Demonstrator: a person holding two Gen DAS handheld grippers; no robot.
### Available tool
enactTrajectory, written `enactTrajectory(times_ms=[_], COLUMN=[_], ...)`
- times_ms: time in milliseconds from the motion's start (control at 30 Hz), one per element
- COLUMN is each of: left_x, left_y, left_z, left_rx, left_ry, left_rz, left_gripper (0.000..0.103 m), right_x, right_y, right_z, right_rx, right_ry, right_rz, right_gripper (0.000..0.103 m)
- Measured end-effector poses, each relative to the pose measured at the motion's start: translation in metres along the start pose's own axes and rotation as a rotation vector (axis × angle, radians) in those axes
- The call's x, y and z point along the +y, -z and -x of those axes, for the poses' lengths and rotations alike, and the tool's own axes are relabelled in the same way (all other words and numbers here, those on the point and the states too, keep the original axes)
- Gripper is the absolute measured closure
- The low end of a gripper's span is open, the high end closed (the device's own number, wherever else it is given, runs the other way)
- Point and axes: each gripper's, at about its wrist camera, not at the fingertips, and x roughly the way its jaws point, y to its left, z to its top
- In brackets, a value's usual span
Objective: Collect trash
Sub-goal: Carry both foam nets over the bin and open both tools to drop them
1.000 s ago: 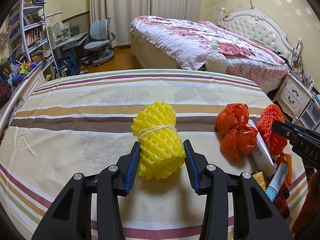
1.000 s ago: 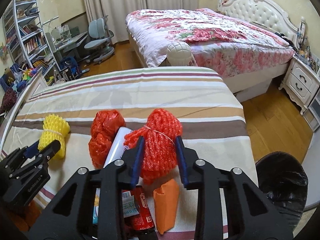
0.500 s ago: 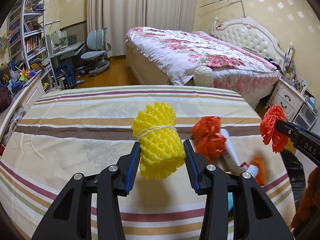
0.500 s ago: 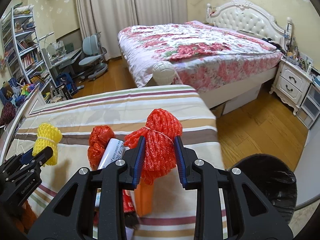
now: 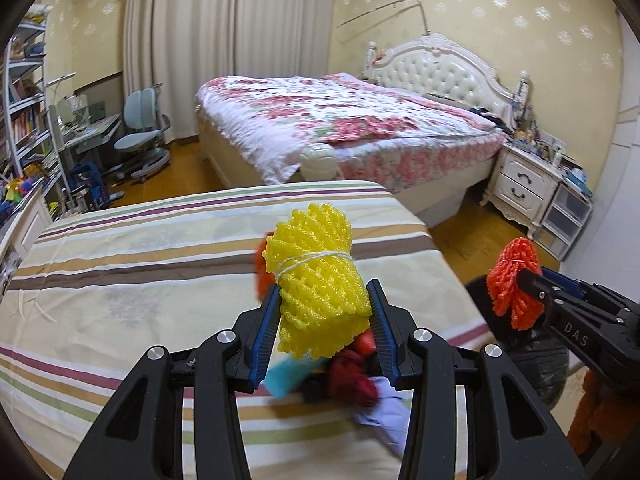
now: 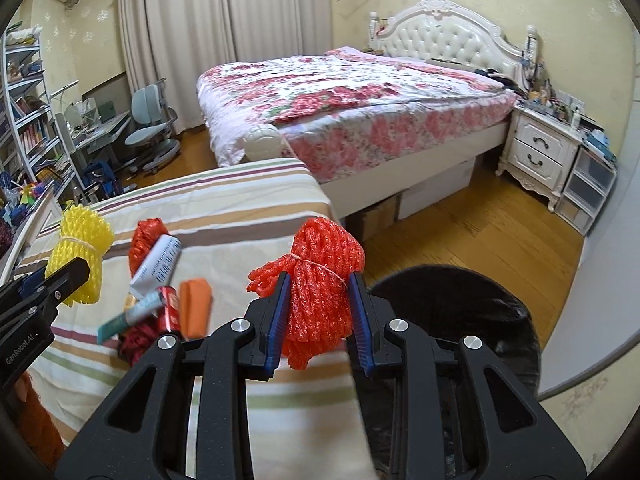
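Note:
My left gripper (image 5: 323, 304) is shut on a yellow foam net bundle (image 5: 316, 276) tied with white string, held above the striped bedspread (image 5: 120, 280). My right gripper (image 6: 320, 292) is shut on an orange-red foam net bundle (image 6: 324, 272), lifted near the bed's right edge, just left of a black-lined trash bin (image 6: 460, 320). In the left wrist view the right gripper (image 5: 532, 280) and its orange bundle (image 5: 516, 280) show at the right, over the bin (image 5: 532, 360). In the right wrist view the left gripper (image 6: 76, 272) and the yellow bundle (image 6: 80, 256) show at the left.
More trash lies on the bedspread: another orange net (image 6: 148, 240), a white tube (image 6: 158, 264), a red can (image 6: 168, 308), an orange wrapper (image 6: 194, 308), a teal tube (image 6: 128, 316). A floral bed (image 6: 340, 96), nightstand (image 6: 540, 156), desk chair (image 6: 150, 140) and wooden floor (image 6: 480, 224) lie beyond.
Both grippers rose and swung to the right with their bundles still held. The right one now hangs by the trash bin; the trash pile now sits under the left gripper.

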Motion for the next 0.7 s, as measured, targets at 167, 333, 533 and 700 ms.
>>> enactTrajectory(times_ms=[167,333,533,700], left_x=[-0.04,-0.076,-0.114,-0.136], left_y=[0.012,0.021,0.026,0.029], left_z=[-0.001,-0.007,-0.02,-0.032], left_rx=[0.01,0.018,0.025,0.037], left_ry=[0.051,0.086,0.117,0.13], left_rz=[-0.062,-0.118,-0.173,-0.202], left_gripper=[0.059,0.059,0.059,0.059], right_x=[-0.027,-0.055,-0.082,-0.099], right_y=[0.016,0.029,0.04,0.045], right_z=[0.011,0.015,0.015,0.01], right_rx=[-0.001,0.003,0.012,0.019], right_ry=[0.036,0.065,0.092,0.115], right_rz=[-0.03,-0.068,-0.108,-0.137], right_gripper=[0.074,0.074,0.074,0.074])
